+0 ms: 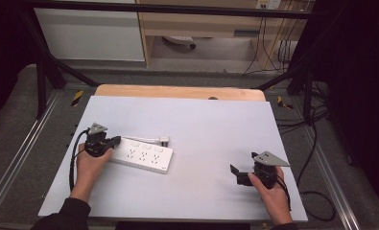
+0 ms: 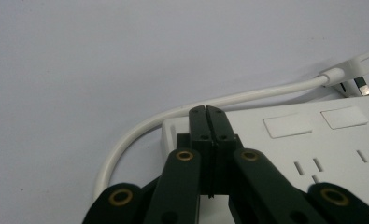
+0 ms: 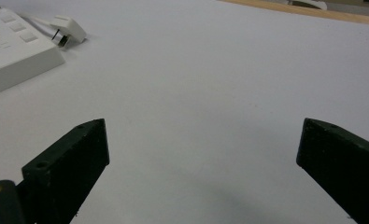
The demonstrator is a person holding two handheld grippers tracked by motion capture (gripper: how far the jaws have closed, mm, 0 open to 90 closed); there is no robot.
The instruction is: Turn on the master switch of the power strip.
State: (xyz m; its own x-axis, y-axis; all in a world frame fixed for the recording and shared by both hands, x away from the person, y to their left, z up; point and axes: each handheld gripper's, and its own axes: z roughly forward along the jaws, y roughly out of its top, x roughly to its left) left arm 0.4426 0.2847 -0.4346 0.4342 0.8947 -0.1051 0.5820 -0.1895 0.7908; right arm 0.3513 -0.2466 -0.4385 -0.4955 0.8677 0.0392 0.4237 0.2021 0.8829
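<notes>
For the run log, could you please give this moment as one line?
left gripper: shut, over power strip end | right gripper: open, empty | plug: unplugged

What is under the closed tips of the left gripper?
The left gripper, jaws shut, sits over the cable end of the white power strip. Its cable curves away behind; the strip's surface directly beneath the jaws is covered.

A pale grey sheet covers the rectangular worktop (image 1: 211, 129), with a strip of light wood (image 1: 177, 92) showing along its far edge at twelve o'clock. A black metal frame (image 1: 43, 72) stands around it — struts slant down at ten and two o'clock. Beyond, a light wooden cabinet (image 1: 196, 24) stands on grey floor (image 1: 216, 52); black cables (image 1: 316, 143) trail at three o'clock — dark curtain (image 1: 360, 72) there.
</notes>
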